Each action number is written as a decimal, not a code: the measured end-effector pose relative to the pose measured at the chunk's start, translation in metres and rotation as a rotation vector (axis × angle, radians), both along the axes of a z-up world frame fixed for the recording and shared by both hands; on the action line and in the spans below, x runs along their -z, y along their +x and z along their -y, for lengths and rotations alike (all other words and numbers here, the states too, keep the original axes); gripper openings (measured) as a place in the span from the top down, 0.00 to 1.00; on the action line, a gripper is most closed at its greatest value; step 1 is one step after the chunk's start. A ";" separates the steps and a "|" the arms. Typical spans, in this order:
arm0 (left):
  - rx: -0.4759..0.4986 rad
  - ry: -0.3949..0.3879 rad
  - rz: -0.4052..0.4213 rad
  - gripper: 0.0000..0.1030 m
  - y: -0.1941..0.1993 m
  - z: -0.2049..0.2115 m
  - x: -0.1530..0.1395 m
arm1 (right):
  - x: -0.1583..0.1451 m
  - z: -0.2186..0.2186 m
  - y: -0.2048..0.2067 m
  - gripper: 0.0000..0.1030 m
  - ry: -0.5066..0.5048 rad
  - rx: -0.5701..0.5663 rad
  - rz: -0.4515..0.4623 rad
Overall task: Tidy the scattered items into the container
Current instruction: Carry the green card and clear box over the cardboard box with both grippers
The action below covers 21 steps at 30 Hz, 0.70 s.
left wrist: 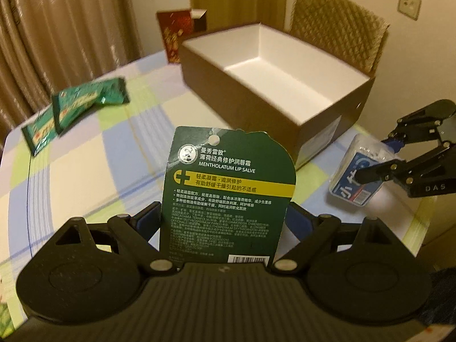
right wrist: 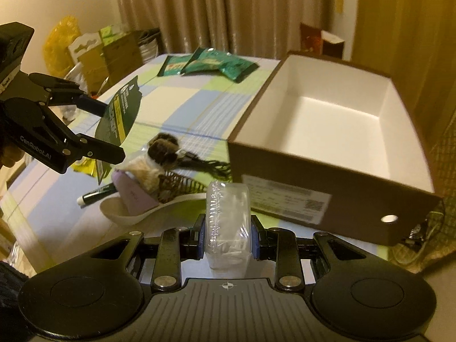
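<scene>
Left gripper [left wrist: 225,219]: blue pads set wide, clamped on the two side edges of a dark green cardboard lip-salve card [left wrist: 228,188] with a yellow band and white print. Card stands upright in the lower centre of the left wrist view, clear of the table.

Right gripper [right wrist: 228,239]: jaws drawn in, pinching a small clear-wrapped packet [right wrist: 228,225], white inside, at bottom centre of the right wrist view. In the left wrist view the same packet shows a blue-and-white printed face at the right edge, lifted off the cloth.

Container: brown cardboard box with white interior [left wrist: 336,114], open-topped, nothing seen inside. It fills the upper centre of the left wrist view and the right half of the right wrist view; a white label with a printed code is on its near end.

Still on the pastel checked tablecloth [left wrist: 85,176]:
- green foil snack packets [left wrist: 82,105], overlapping, left of frame in the left wrist view.
- fluffy brown-and-cream toy [right wrist: 159,156] lying on a lilac pouch [right wrist: 134,196], centre-left of the right wrist view.
- dark pen with white cap [right wrist: 97,195] just beside the pouch, lower left.

Background: beige curtains [right wrist: 228,8]; a quilted tan chair back [left wrist: 342,25] behind the box.
</scene>
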State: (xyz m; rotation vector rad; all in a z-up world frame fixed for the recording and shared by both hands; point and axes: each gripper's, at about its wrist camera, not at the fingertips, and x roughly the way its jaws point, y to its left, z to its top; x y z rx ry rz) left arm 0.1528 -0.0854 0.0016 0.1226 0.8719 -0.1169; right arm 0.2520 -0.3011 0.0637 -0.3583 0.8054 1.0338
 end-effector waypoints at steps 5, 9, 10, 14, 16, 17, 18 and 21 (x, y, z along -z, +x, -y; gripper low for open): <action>0.041 -0.023 0.053 0.13 0.016 0.018 -0.021 | -0.028 0.017 0.010 0.74 0.058 0.039 0.010; 0.073 -0.056 0.092 0.13 0.033 0.033 -0.037 | -0.054 0.029 0.025 0.74 0.110 0.085 0.038; 0.078 -0.062 0.099 0.13 0.036 0.035 -0.040 | -0.059 0.032 0.029 0.74 0.121 0.096 0.045; 0.091 -0.077 0.119 0.13 0.050 0.045 -0.049 | -0.073 0.041 0.041 0.74 0.155 0.129 0.068; 0.094 -0.087 0.124 0.13 0.058 0.049 -0.051 | -0.077 0.044 0.047 0.74 0.162 0.144 0.080; 0.095 -0.094 0.125 0.13 0.062 0.051 -0.053 | -0.080 0.045 0.051 0.74 0.164 0.151 0.089; 0.095 -0.100 0.127 0.13 0.067 0.052 -0.054 | -0.081 0.046 0.054 0.74 0.167 0.157 0.097; 0.094 -0.114 0.140 0.13 0.082 0.059 -0.059 | -0.084 0.047 0.067 0.74 0.182 0.178 0.112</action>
